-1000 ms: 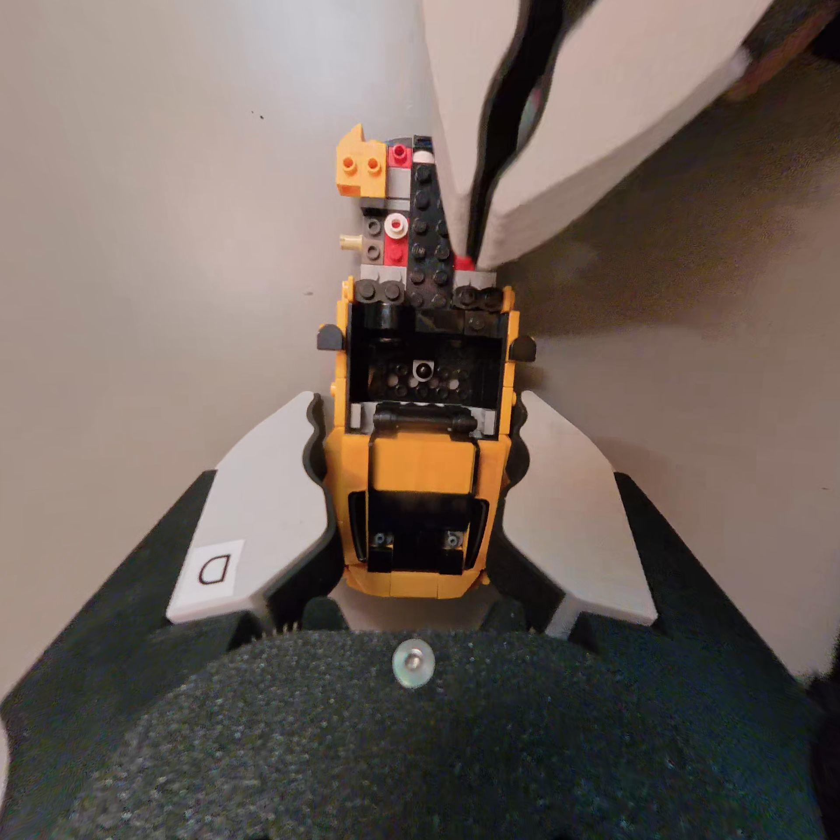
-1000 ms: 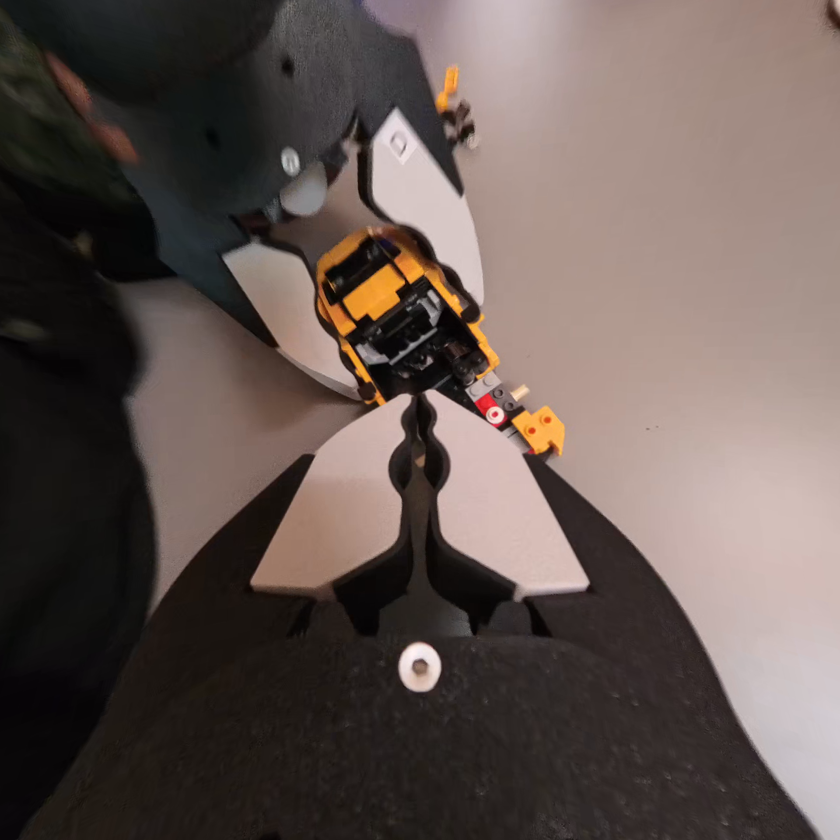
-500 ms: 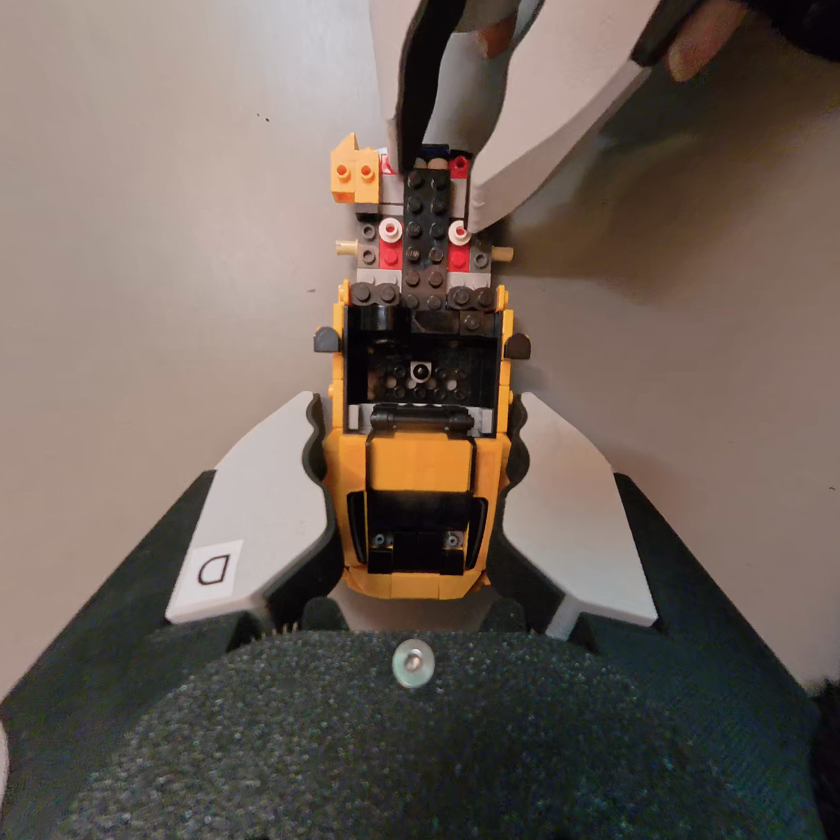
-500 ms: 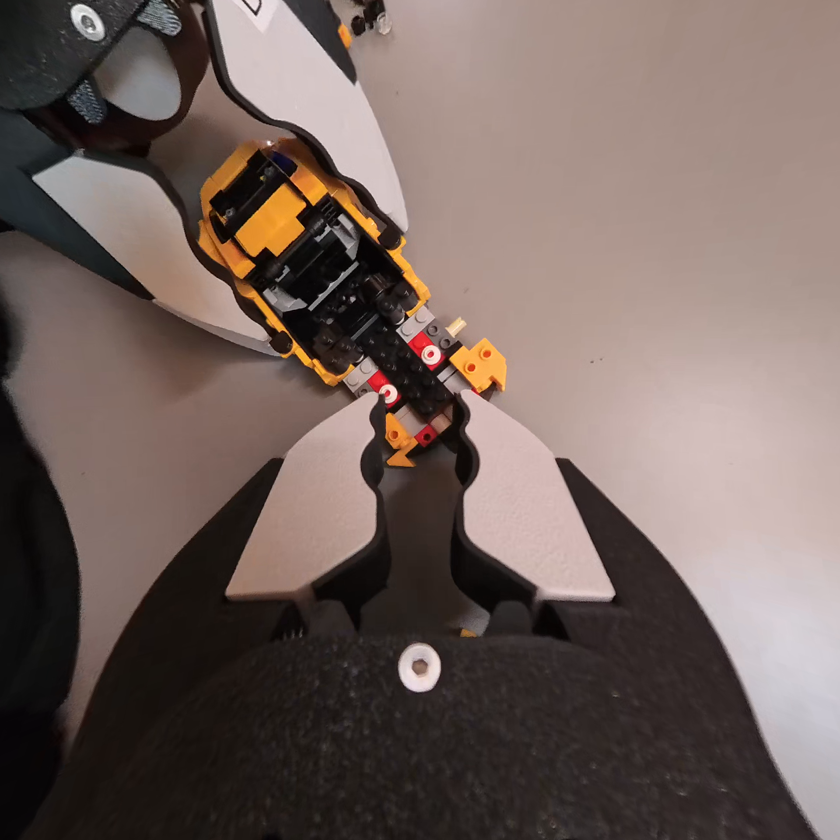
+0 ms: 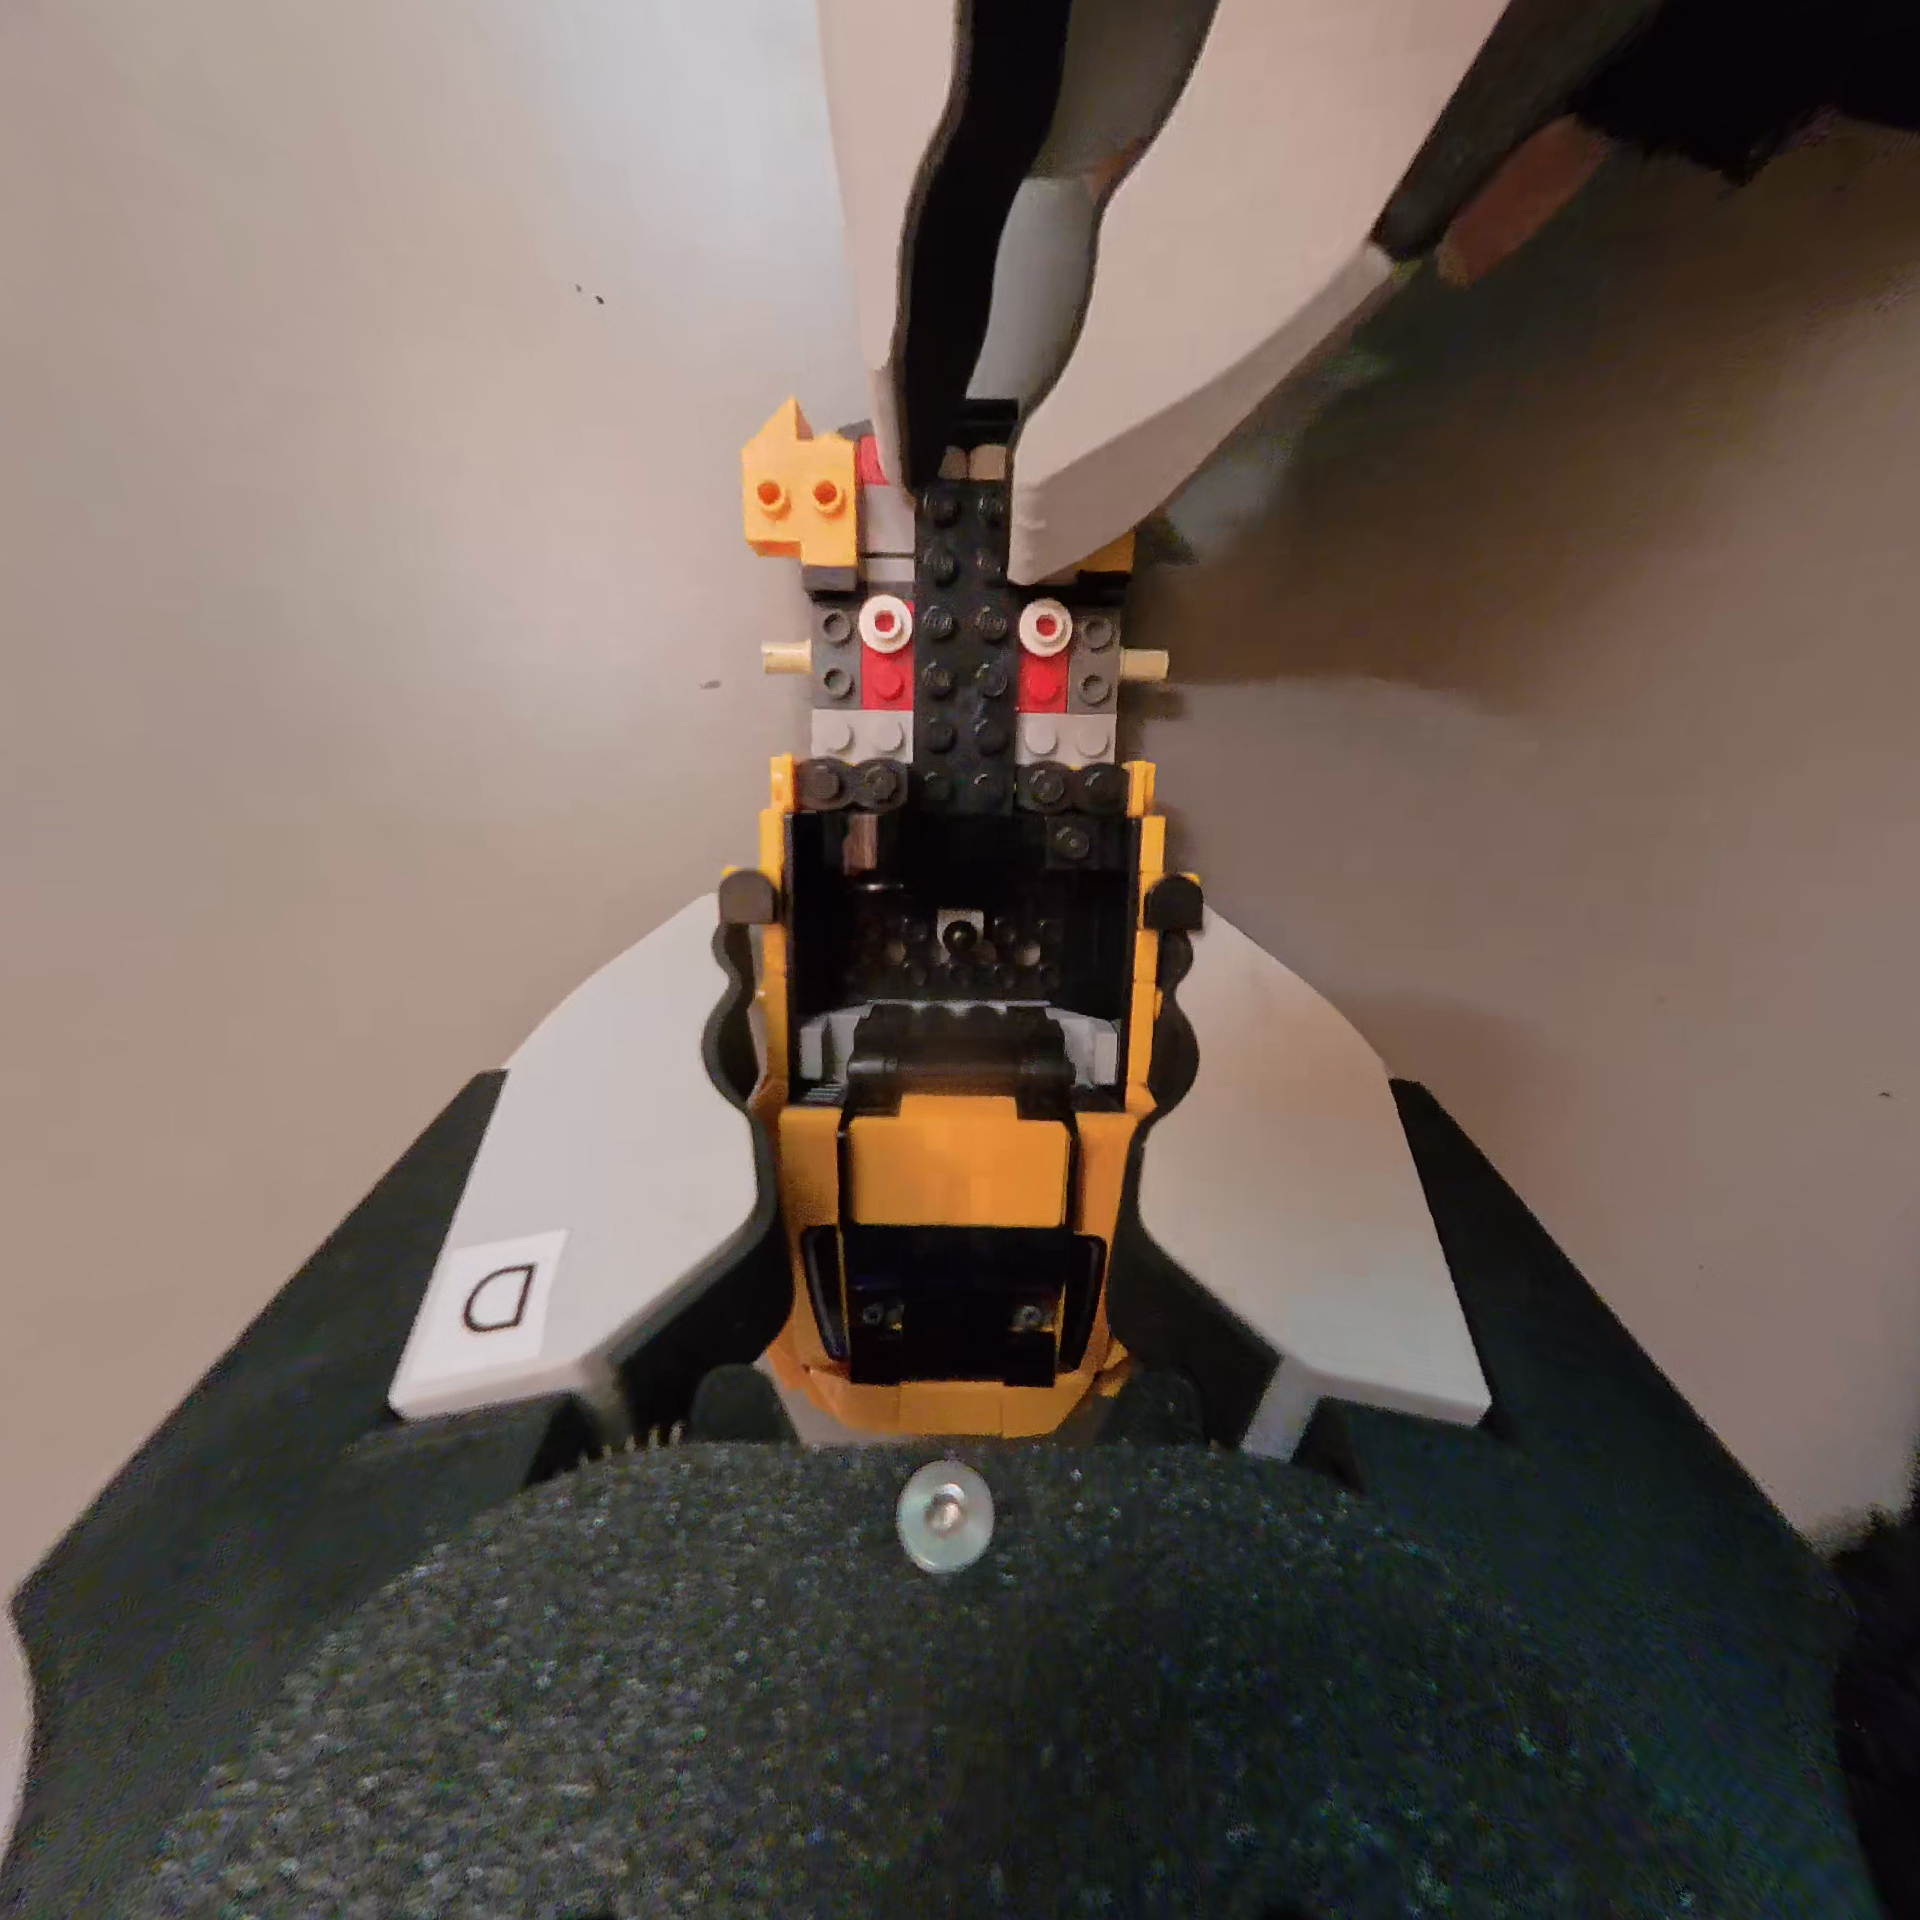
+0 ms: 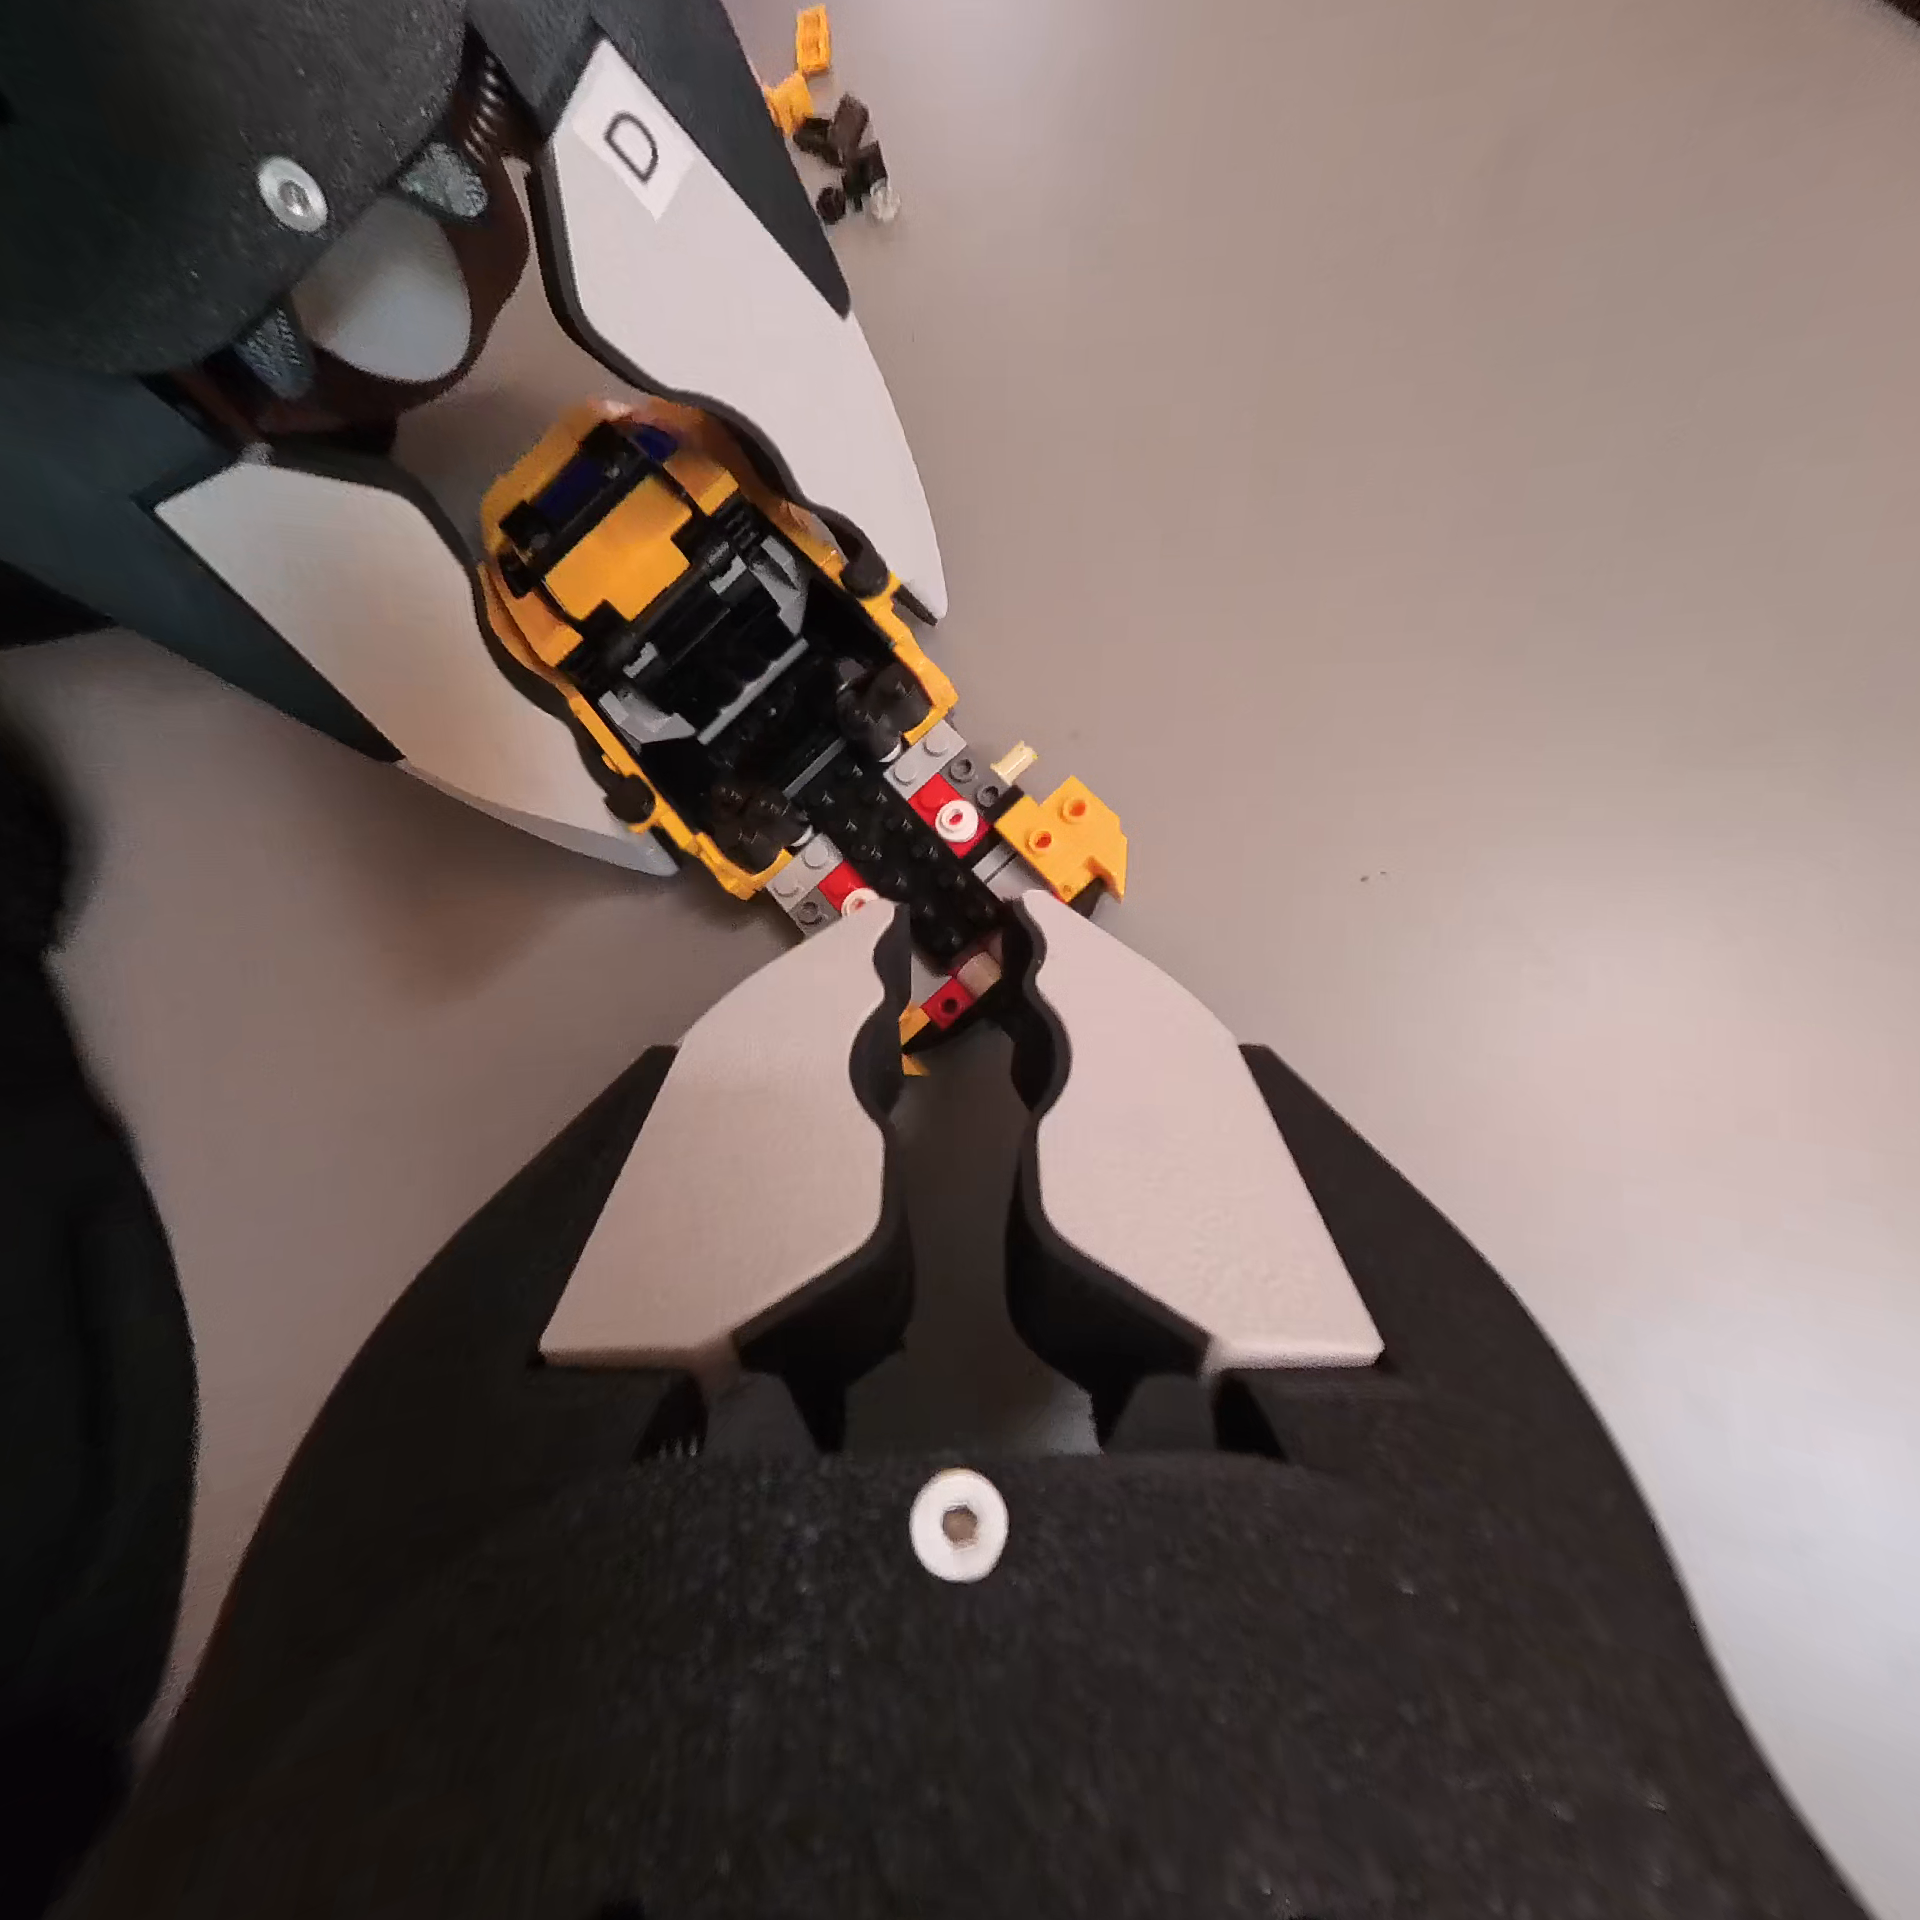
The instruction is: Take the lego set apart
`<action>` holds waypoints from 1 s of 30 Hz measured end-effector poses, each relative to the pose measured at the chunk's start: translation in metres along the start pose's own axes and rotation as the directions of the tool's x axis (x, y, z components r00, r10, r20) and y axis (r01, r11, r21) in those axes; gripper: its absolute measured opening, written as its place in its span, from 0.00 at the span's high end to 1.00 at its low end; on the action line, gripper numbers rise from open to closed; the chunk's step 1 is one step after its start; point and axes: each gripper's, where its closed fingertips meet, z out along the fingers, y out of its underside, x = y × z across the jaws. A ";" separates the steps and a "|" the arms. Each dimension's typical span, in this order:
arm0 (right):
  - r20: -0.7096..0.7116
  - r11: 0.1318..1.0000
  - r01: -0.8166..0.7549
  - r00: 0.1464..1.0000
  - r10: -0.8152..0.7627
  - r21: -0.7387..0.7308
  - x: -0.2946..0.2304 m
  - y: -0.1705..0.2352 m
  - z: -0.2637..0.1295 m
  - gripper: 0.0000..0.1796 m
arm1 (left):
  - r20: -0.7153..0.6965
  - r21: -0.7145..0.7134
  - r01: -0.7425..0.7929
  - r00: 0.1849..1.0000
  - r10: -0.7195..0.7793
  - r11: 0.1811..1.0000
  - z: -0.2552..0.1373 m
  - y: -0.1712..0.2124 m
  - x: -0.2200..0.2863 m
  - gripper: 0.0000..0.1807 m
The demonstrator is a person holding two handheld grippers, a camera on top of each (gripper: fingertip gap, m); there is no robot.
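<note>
Left tool (image 5: 951,1039) clamps lego car (image 5: 956,1143), right tool (image 6: 956,925) grips its far end

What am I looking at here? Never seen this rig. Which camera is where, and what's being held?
There is no robot arm: a person holds one two-finger gripper in each hand, and each gripper carries a wide-angle camera looking forward along its own fingers.

In the left wrist view, the left gripper has its jaws shut on the sides of an orange and black lego car, holding it steady on the pale table. The roof is off, so the black interior shows.

In the right wrist view, the right gripper comes from the opposite end. Its jaws are narrowed around the black studded plate at the car's stripped end, where red and grey bricks are exposed; whether they grip it firmly is hard to tell.

A few loose pieces lie on the table behind the left gripper.
</note>
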 end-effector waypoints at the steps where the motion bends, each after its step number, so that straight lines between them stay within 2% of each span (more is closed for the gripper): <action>1: -0.001 1.000 -0.002 1.000 0.002 0.015 -0.001 -0.001 -0.001 0.91 | -0.001 0.004 -0.001 1.000 0.001 1.000 0.000 0.000 0.000 0.60; 7: 0.012 0.996 -0.029 1.000 0.028 0.090 -0.003 -0.007 -0.008 0.94 | -0.005 -0.004 -0.017 1.000 0.017 1.000 -0.001 0.001 0.001 0.60; 8: 0.090 0.985 -0.056 0.995 0.041 0.162 -0.016 -0.018 -0.011 0.96 | -0.004 -0.006 -0.018 1.000 0.018 1.000 0.000 0.001 0.001 0.60; 9: 0.108 0.984 -0.025 0.994 0.006 0.178 -0.024 -0.024 -0.009 0.98 | -0.006 -0.005 -0.019 1.000 0.019 1.000 0.001 -0.001 0.000 0.60; 10: 0.049 0.987 0.056 0.997 -0.064 0.154 -0.021 -0.022 -0.005 1.00 | -0.009 -0.002 -0.025 1.000 0.025 1.000 0.001 -0.001 0.000 0.60; 12: 0.085 0.990 -0.009 0.996 -0.004 0.143 -0.018 -0.016 -0.006 1.00 | -0.009 0.010 -0.024 1.000 0.025 1.000 0.000 -0.001 -0.001 0.60; 14: 0.062 0.986 -0.016 0.998 0.006 0.169 -0.011 -0.016 -0.014 1.00 | -0.015 0.015 -0.033 0.999 0.033 0.999 0.000 0.000 -0.001 0.59; 15: 0.039 0.988 -0.002 0.999 -0.004 0.154 -0.007 -0.014 -0.016 0.95 | -0.018 0.009 -0.040 0.999 0.040 0.999 0.000 0.000 0.000 0.59; 17: 0.000 0.993 0.025 1.000 -0.026 0.113 0.002 -0.005 -0.016 0.92 | -0.025 0.007 -0.051 0.998 0.051 0.999 0.000 0.000 0.000 0.59; 23: 0.068 0.998 0.060 0.996 -0.060 0.011 -0.002 0.008 -0.004 0.88 | -0.032 0.013 -0.072 0.997 0.072 0.997 0.000 0.000 0.002 0.59; 30: 0.083 0.988 0.125 0.990 -0.118 -0.089 0.000 0.010 0.000 0.90 | -0.033 0.017 -0.067 0.997 0.067 0.998 0.000 -0.001 0.002 0.59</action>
